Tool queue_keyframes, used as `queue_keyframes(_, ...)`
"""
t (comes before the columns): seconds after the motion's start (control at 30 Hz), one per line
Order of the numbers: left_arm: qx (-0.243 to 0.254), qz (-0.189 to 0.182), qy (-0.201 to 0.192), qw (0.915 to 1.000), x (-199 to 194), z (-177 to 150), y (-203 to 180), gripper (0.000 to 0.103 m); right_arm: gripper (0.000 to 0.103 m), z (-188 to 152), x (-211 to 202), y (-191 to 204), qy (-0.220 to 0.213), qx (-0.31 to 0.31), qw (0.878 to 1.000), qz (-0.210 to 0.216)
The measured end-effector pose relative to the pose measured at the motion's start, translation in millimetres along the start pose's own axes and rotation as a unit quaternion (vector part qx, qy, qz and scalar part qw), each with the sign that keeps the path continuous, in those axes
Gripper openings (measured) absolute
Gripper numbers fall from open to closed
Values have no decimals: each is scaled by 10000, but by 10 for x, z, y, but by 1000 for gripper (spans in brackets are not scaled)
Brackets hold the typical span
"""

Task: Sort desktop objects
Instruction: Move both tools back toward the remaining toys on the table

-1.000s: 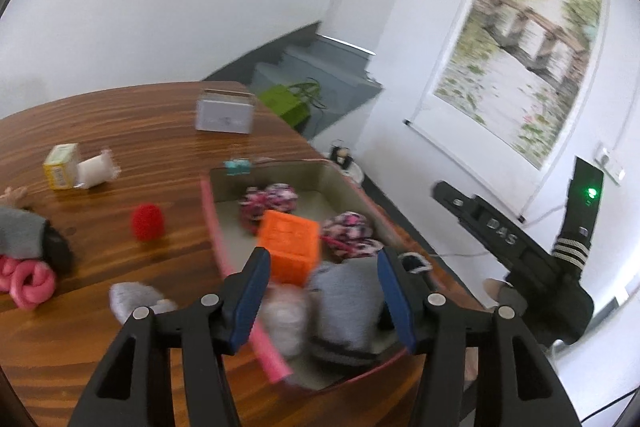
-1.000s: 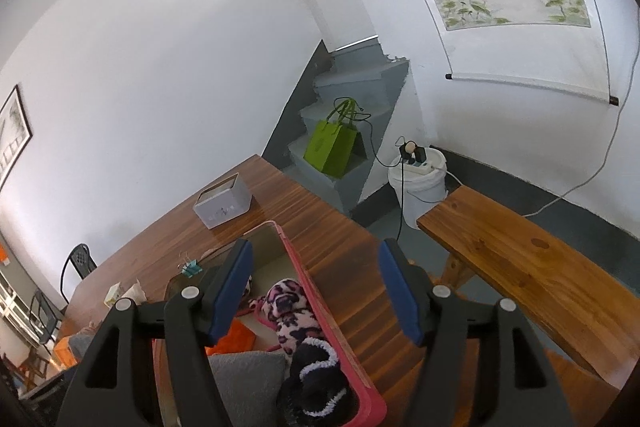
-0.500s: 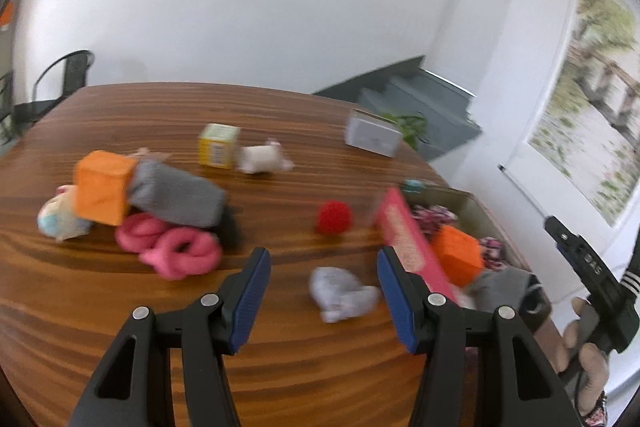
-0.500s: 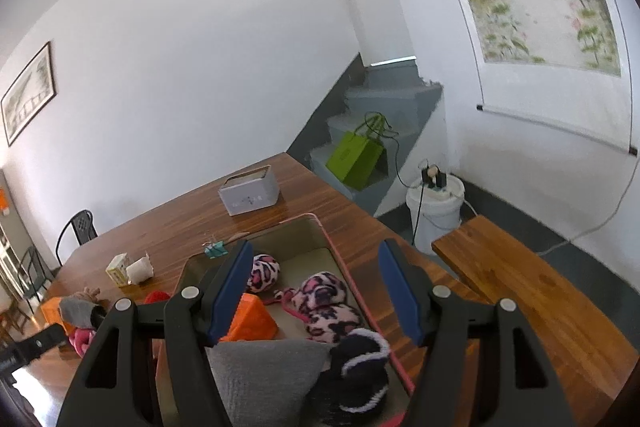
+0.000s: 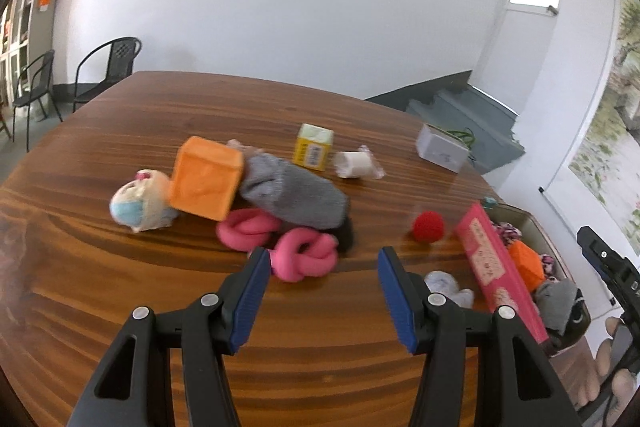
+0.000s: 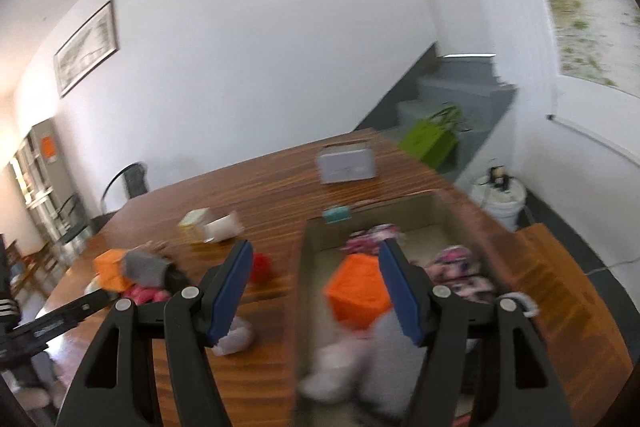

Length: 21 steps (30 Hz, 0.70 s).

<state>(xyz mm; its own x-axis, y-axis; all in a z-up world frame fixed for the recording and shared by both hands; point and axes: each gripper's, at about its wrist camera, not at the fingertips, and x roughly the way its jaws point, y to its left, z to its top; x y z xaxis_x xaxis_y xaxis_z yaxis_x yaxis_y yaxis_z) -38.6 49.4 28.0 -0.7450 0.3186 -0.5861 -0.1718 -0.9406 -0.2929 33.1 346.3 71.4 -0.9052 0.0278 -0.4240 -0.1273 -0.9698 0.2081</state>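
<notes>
Left claw point(image 5: 320, 285) is held apart and empty above the pink knot point(image 5: 306, 254), beside the box point(image 5: 498, 267), presumably for pickup.

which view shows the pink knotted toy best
The left wrist view: the pink knotted toy lies sharp and nearly whole on the table, just ahead of the open left tongs. The right wrist view shows only a blurred pink patch behind its fingers.
</notes>
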Motion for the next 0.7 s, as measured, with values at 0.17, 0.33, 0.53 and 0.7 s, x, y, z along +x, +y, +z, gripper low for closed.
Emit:
queue_keyframes(0.17,-170,201,-24,9997,-18,28,295,57,71,-35,136,280,345,-113,9988,343)
queue_keyframes(0.33,-333,373,-22,9987,-21,50,542,57,72,-122,249,529,521,-270,9966,580)
queue_keyframes(0.53,-273,488,31,9984,53,83,660,57,72,-256,350,694,745,-422,9935,745)
queue_keyframes(0.7,123,709,-8,9974,218,172,587,81,72,-334,401,746,884,-486,9916,814)
